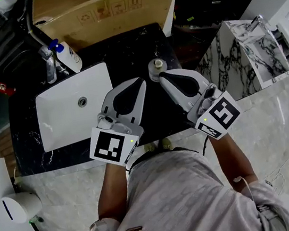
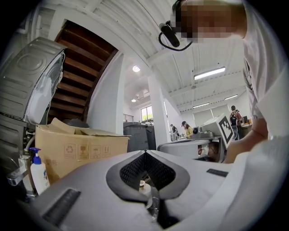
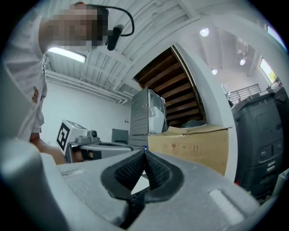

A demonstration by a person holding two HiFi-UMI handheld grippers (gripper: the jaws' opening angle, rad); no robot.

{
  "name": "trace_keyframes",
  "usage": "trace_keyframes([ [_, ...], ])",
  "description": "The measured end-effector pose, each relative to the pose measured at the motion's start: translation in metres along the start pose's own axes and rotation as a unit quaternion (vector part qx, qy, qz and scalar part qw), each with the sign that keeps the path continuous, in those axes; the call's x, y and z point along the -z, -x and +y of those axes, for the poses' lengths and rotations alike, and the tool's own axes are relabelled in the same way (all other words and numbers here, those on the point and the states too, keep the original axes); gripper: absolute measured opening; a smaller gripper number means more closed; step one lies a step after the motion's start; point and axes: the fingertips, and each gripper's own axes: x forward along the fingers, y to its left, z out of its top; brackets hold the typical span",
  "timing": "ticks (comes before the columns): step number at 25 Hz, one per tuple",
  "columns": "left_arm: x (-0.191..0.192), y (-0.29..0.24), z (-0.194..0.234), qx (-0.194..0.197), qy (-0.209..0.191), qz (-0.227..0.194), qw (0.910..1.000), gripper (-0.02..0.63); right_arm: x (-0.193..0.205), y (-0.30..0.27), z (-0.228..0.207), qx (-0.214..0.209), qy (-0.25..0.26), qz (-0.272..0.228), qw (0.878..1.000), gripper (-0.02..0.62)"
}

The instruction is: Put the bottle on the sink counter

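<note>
Black marble counter [image 1: 124,50] w/ a white sink [image 1: 64,119] set into its left half. Tap [image 1: 48,64] at the sink's far left corner, and a blue-topped pump bottle [image 1: 69,56] just beside it. Big cardboard box [image 1: 102,11] stands behind the counter. To the right is a white, dark-veined unit [image 1: 256,50], apart from the counter. Person in a grey shirt [image 1: 178,198] stands at the near edge w/ a gripper in each hand. Both grippers reach out over the counter and angle in toward each other.

Bottle [image 1: 156,68]: small, pale cap, upright on the counter to the right of the sink. It sits at the far end of the two grippers' tips, closer to the R one. From the head view I can't tell if that tip touches it.

R gripper [image 1: 161,76]: jaws fully together. In its own view the ribbed pads meet in a point w/ nothing between them. The box and the other gripper's marker cube show beyond.

L gripper [image 1: 140,80]: tips meet too, going by its own view. Low in the gap behind the pads there's a small capped thing [image 2: 141,185], clear-bodied w/ a pale top. Can't tell if that's the bottle, or if the pads touch it. The pump bottle shows at that view's far left, in front of the box.
</note>
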Motion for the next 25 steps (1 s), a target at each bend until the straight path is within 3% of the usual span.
trace_keyframes([
  [25, -0.0002, 0.0049, 0.0035, -0.01, 0.003, -0.004, 0.9999, 0.002, 0.0027, -0.0019, 0.0031, -0.01, 0.001, 0.005, 1.0, 0.002],
])
